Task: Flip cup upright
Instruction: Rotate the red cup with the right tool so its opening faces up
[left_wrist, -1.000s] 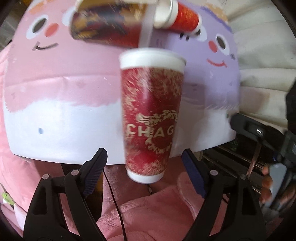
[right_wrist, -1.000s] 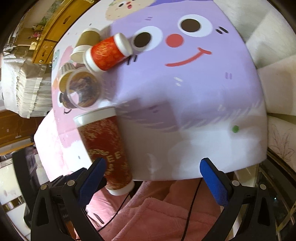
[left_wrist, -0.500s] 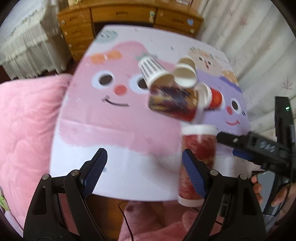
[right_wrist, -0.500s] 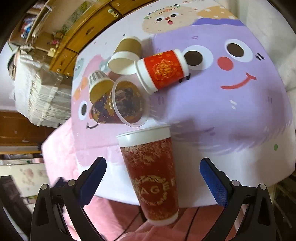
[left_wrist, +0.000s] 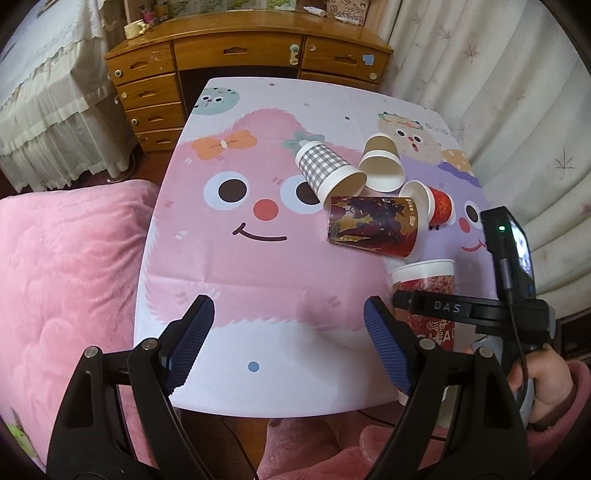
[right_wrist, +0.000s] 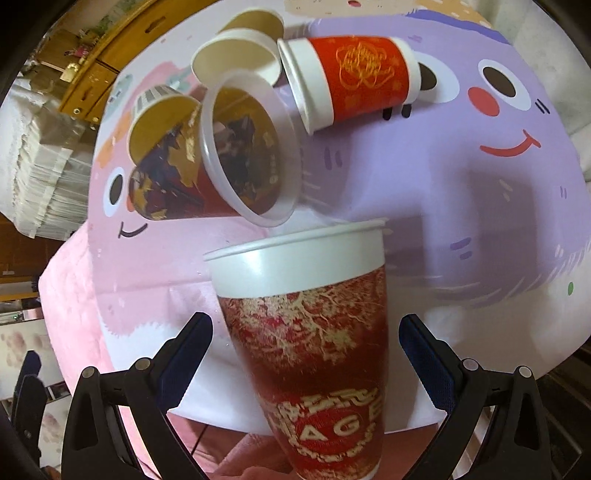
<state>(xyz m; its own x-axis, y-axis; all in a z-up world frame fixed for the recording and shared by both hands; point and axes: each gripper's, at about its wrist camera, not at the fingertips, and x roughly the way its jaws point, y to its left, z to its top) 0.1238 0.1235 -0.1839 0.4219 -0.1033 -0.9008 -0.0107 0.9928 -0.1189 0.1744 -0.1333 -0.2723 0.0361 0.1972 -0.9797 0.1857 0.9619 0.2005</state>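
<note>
A tall red cup with gold print and a white rim (right_wrist: 314, 332) stands upright near the table's front edge, between the fingers of my right gripper (right_wrist: 306, 350), which is open and not touching it. It also shows in the left wrist view (left_wrist: 424, 295), partly behind the right gripper's body. My left gripper (left_wrist: 288, 343) is open and empty, above the table's front edge, left of the cup. Several other cups lie on their sides behind: a dark red patterned one (left_wrist: 373, 225), a grey checked one (left_wrist: 325, 170), a plain paper one (left_wrist: 382, 162) and a small red one (left_wrist: 436, 205).
The table has a pink and purple cartoon cloth (left_wrist: 258, 258). A pink quilt (left_wrist: 66, 277) lies at the left. A wooden desk with drawers (left_wrist: 236, 55) stands behind the table. Curtains (left_wrist: 517, 110) hang at the right.
The left gripper has drawn back and up, away from the tall red cup, which now sits to its right. The right gripper has moved in, so the cup stands between its fingers.
</note>
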